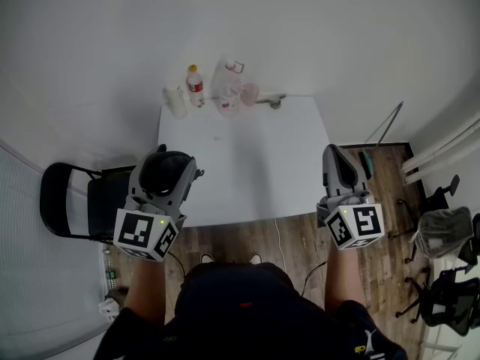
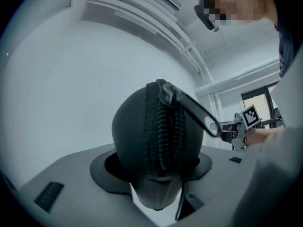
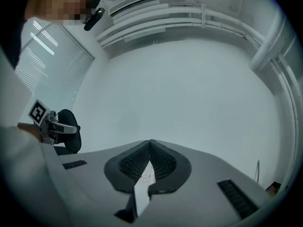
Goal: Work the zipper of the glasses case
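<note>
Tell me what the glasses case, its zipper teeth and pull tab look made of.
The glasses case: matte black shell, likely fabric-covered; no gloss. Its zipper teeth: black coil, probably nylon; ribbed loops. Its pull tab: dark flat loop, rubber or plastic; cannot tell which.

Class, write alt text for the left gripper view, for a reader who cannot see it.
A black, rounded fabric glasses case is clamped between the grey jaws of the left gripper, its zipper facing the camera and its long pull tab sticking out to the upper right. Behind it are a white wall and, far right, the right gripper.
</note>
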A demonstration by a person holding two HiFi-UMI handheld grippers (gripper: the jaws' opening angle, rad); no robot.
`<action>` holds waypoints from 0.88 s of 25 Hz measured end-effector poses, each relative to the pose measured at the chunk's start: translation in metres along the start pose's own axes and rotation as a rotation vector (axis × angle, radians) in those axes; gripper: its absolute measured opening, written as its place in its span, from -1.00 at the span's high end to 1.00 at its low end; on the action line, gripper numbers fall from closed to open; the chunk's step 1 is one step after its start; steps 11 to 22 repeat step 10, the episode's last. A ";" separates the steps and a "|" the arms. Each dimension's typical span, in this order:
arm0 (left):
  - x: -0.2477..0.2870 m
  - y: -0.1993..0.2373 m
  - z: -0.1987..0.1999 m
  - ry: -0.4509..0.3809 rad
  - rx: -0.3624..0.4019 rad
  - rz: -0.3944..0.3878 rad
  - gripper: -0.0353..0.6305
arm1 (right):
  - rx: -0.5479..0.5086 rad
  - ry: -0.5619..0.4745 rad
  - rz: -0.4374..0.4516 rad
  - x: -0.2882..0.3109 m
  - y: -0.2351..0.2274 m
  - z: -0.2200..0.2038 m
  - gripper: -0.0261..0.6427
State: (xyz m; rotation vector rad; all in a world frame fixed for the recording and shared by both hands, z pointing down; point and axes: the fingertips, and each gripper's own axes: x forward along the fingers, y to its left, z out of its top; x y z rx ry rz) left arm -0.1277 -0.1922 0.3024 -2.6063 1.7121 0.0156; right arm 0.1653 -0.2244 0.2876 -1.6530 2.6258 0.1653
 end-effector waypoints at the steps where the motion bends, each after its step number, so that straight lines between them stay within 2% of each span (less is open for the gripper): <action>1: 0.001 0.000 0.000 0.002 0.000 -0.002 0.08 | 0.000 0.001 -0.001 0.001 0.000 0.000 0.86; 22: -0.001 -0.002 0.003 -0.010 0.007 -0.025 0.08 | -0.008 0.000 0.027 0.004 0.012 0.001 0.86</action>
